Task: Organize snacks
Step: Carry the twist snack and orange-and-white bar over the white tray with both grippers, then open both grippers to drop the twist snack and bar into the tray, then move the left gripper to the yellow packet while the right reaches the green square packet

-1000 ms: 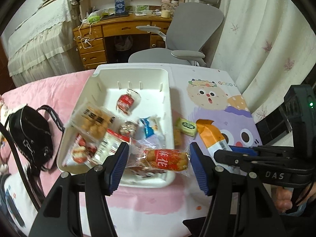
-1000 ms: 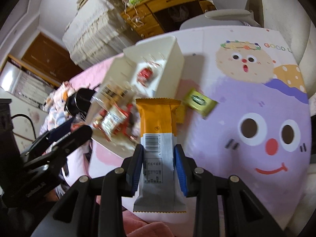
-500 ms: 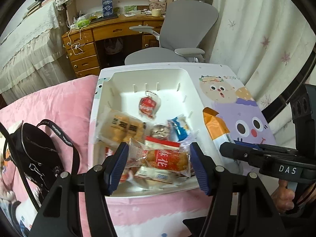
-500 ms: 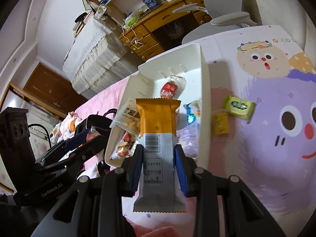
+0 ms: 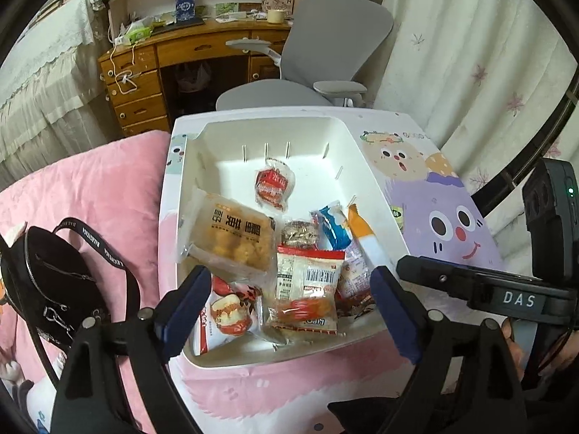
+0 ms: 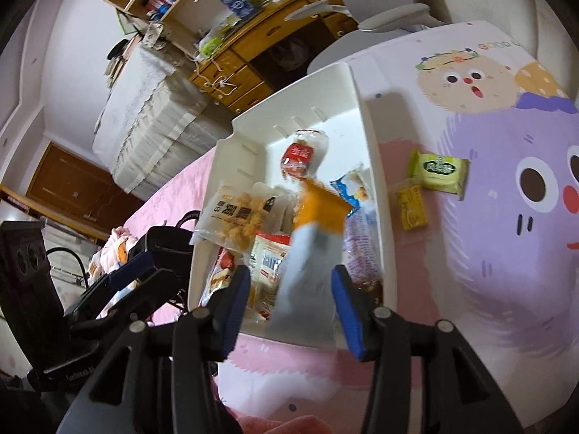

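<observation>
A white tray (image 5: 275, 126) holds several snack packets. My left gripper (image 5: 289, 311) hangs over its near end, jaws opening wide. The clear packet of orange twists with a red label (image 5: 307, 307) lies loose in the tray below them, touching neither pad. My right gripper (image 6: 291, 296) is over the tray's (image 6: 362, 115) near right corner, jaws opening. The orange-and-white packet (image 6: 311, 253) is blurred between them, clear of both pads, its orange end down in the tray (image 5: 362, 231). A green packet (image 6: 438, 170) and a small yellow one (image 6: 410, 208) lie on the table right of the tray.
The tray sits on a low table with a cartoon print (image 5: 452, 217) over a pink blanket (image 5: 108, 181). A black bag (image 5: 47, 278) lies left of the tray. A grey chair (image 5: 325, 54), a wooden desk (image 5: 152, 58) and a curtain (image 5: 470, 36) stand beyond.
Both grippers moved left over the tray and opened. The left one let go of the twist packet, which now lies in the tray. The orange-and-white packet slipped from the right one.
</observation>
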Motion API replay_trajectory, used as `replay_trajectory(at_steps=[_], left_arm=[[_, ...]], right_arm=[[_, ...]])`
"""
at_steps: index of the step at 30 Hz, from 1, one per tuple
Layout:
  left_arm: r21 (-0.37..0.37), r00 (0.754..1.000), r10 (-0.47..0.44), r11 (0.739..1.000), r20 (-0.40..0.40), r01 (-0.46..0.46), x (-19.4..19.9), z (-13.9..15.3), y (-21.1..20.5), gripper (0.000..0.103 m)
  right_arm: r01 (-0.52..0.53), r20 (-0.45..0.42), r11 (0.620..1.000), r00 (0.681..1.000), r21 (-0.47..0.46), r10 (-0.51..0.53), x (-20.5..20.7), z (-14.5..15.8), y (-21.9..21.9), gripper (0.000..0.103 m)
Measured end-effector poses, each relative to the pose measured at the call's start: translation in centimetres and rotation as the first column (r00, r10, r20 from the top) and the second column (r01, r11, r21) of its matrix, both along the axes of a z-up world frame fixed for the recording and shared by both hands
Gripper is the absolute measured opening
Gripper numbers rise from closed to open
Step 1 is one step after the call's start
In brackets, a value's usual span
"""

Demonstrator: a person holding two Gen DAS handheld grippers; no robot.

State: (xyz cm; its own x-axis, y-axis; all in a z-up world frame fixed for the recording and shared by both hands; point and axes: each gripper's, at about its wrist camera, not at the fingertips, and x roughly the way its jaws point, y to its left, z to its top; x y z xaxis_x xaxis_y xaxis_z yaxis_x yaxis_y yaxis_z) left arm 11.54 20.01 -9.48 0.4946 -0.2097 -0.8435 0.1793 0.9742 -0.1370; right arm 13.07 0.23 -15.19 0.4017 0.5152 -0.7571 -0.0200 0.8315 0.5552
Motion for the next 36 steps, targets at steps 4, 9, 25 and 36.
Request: replay_trajectory(at_steps=[4,9,25,36], left_arm=[[-0.017,1.000,0.013,1.000,-0.025,-0.014,0.3,-0.4,-0.2,0.089],[-0.030,0.999,-0.003,1.000,-0.047,0.001,0.5,-0.7,-1.7,0.089],[-0.013,0.998,0.003,1.000,-0.062,-0.004,0.1,0.7,-10.2,0.089],[-0.072,0.930,0.331,0.936,-0.161,-0.345,-1.1,0.2,-16.7,0.089]], right_arm=[[-0.005,-0.008,1.000,1.000,-0.026,0.005,-0.6,0.2,-0.2,0.050],[0.000,-0.006,0.998,1.000,-0.066,0.000,-1.2,0.6,-1.3,0.051],[-0.113,0.071,0.954,0.988,-0.279,0.138,-0.9,0.9,-8.0,0.051],[-0.361,0.116,0.872,0.901,-0.332,0.418,0.1,1.4,-13.8,0.051]])
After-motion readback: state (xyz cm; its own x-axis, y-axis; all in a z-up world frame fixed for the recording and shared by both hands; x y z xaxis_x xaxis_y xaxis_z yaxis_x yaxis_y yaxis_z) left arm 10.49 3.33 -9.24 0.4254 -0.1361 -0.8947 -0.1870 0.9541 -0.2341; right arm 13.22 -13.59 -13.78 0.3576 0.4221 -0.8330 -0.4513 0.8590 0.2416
